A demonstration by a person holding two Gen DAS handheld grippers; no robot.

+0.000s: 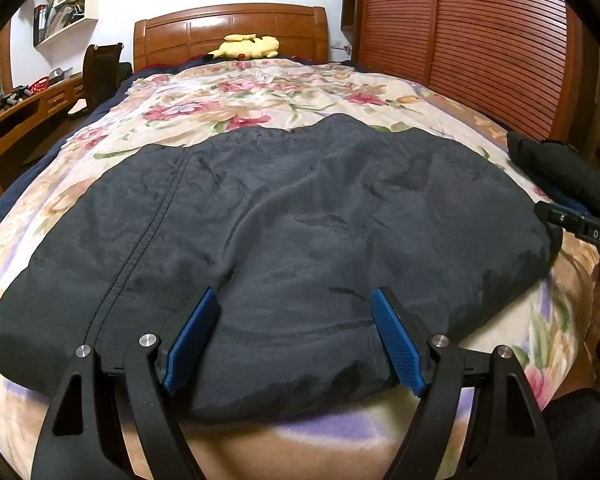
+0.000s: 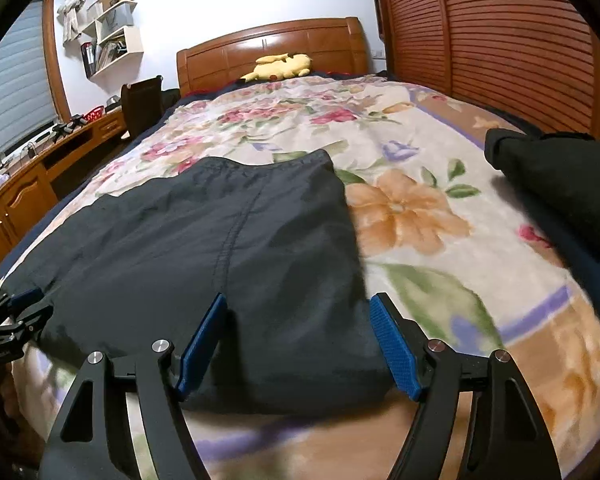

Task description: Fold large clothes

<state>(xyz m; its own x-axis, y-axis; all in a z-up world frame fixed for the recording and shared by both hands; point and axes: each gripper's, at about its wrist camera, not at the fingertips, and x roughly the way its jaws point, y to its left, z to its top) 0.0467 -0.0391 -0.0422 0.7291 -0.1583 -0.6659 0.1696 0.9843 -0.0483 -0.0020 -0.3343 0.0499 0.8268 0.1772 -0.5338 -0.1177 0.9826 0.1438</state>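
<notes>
You are holding the left gripper (image 1: pixel 294 336) and right gripper (image 2: pixel 298 340) over the dark folded garment (image 1: pixel 260 240) lying on the floral blanket (image 1: pixel 260 92), fingers spread, pinching nothing.

wooden headboard (image 1: pixel 230 30), slatted wardrobe (image 1: pixel 480 40), desk (image 2: pixel 32 184), white wall shelves (image 2: pixel 114 32).

Left wrist view: set low at the foot of the bed, just above the near hem of the dark garment (image 1: pixel 260 216); faces along the bed toward the headboard (image 1: pixel 230 32), tilted downward; its own blue pads (image 1: pixel 192 340) frame the lower edge.
Right wrist view: likewise low and close, further right; faces the headboard (image 2: pixel 272 48), over the garment's right edge.
Shared: garment (image 2: pixel 204 248), floral blanket (image 2: pixel 420 208), yellow plush toy (image 2: pixel 280 66), slatted wardrobe (image 2: pixel 500 40), desk (image 2: pixel 40 168).
</notes>
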